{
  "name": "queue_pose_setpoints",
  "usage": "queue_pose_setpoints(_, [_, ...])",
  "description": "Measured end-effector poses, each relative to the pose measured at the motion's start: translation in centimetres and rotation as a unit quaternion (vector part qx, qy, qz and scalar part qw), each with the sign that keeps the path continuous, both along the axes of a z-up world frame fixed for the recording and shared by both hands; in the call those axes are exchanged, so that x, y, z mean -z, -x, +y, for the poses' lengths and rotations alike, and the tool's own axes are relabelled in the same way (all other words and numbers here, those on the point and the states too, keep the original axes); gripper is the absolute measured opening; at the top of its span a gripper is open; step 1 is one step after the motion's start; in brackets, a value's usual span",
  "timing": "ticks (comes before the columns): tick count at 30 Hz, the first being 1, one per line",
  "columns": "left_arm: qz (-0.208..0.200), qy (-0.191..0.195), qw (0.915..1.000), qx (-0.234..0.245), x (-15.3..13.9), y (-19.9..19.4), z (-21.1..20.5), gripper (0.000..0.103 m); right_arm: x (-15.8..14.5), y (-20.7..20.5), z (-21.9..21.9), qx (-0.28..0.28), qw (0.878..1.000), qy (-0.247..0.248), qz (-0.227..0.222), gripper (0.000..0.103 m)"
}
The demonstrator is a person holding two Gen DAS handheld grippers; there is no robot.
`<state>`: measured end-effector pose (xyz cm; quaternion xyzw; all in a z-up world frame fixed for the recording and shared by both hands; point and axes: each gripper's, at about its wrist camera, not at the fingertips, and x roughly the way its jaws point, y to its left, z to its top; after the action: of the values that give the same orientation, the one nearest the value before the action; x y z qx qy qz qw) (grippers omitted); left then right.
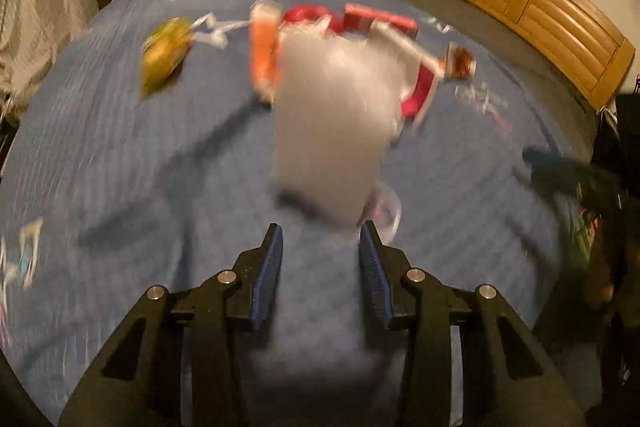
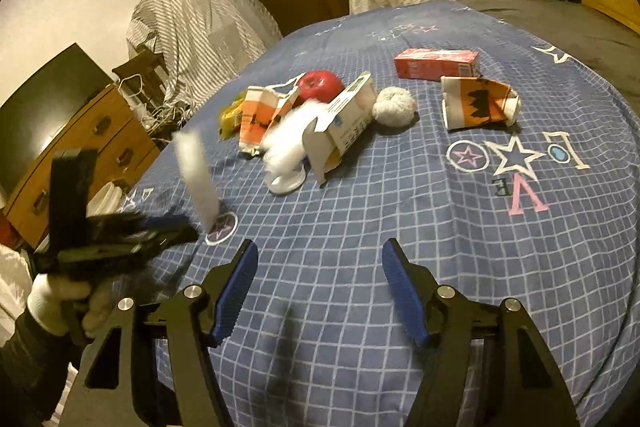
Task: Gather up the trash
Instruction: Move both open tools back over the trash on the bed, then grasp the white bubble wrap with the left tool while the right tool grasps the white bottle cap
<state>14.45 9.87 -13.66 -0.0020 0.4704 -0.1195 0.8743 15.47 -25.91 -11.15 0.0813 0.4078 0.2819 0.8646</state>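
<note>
Gathering step: a pickup at the near left edge of the bed [image 2: 400, 267], I'd judge; most of the trash is not yet collected.
Left hand [image 2: 60, 303]: gloved, blurred, holding the left gripper [image 1: 321, 225].
Left jaws: part-way apart, bedcover showing between the pads. A white strip [image 1: 336, 131] stands right at their tips. I cannot tell through the blur whether they pinch it.
Strip's place: upright, near the bed's left edge, apart from the pile.
Pile, mid-bed: wrapper [image 2: 229, 115], orange cup [image 2: 260, 119], apple [image 2: 320, 85] behind, fluff [image 2: 288, 139], lid [image 2: 285, 183] and carton [image 2: 344, 119], all touching or overlapping.
Further right: a white ball [image 2: 394, 105] just beside the carton, then a red box [image 2: 436, 64] and a crushed cup [image 2: 480, 101], close together.
Right gripper [image 2: 320, 247]: jaws wide apart, empty, over bare bedcover short of the pile.
Next move: if the strip is caught, it needs carrying off to a bin. The right jaws look best placed for the carton or lid, which means reaching forward and lining up on a thin edge.
Hard to see: no bin or bag shows in either view. The left view is smeared, so the strip's true shape is unclear. The wrapper is half hidden behind the cup.
</note>
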Motion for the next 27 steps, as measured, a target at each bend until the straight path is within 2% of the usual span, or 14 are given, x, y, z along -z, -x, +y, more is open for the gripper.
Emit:
queue_pose_setpoints(2, [-0.003,-0.002,1.0,-0.007,-0.2,1.0,0.7,0.046,0.2,0.0,0.3,-0.003,1.0,0.001,0.004,0.066])
queue_pose_setpoints(4, [-0.021,0.004,0.9996,-0.019,-0.8,1.5,1.2,0.066,0.3,0.0,0.5,-0.005,1.0,0.001,0.005,0.066])
queue_pose_setpoints(6, [-0.043,0.018,0.9984,-0.031,-1.4,1.4,1.3,0.079,0.2,0.1,0.8,-0.008,1.0,0.0,0.006,0.066])
queue_pose_setpoints(7, [-0.048,0.025,0.9977,-0.04,-1.5,1.0,1.3,0.082,0.2,0.2,0.9,-0.009,1.0,0.0,0.005,0.066])
queue_pose_setpoints(11, [-0.041,0.059,0.9929,-0.095,-1.2,-1.8,1.9,0.082,0.2,0.3,1.0,-0.015,1.0,0.004,0.005,0.066])
queue_pose_setpoints(13, [-0.029,0.092,0.9861,-0.135,-0.9,-3.5,2.6,0.082,0.4,0.1,0.9,-0.015,1.0,0.006,0.007,0.066])
queue_pose_setpoints(16, [-0.017,0.108,0.9798,-0.167,-0.7,-5.4,2.7,0.082,0.9,-0.3,0.8,-0.013,1.0,0.005,0.013,0.066])
queue_pose_setpoints(21, [0.0,0.034,0.978,-0.206,0.0,-9.4,0.9,0.082,1.0,-0.7,1.9,-0.032,0.999,0.001,0.015,0.066])
queue_pose_setpoints(24, [0.01,0.014,0.9776,-0.21,0.7,-10.0,0.7,0.084,0.8,-1.0,4.0,-0.07,0.997,0.011,0.01,0.058])
queue_pose_setpoints(27, [0.017,0.002,0.9813,-0.192,0.4,-9.9,1.1,0.084,0.7,-2.1,6.7,-0.099,0.995,0.03,-0.001,0.057])
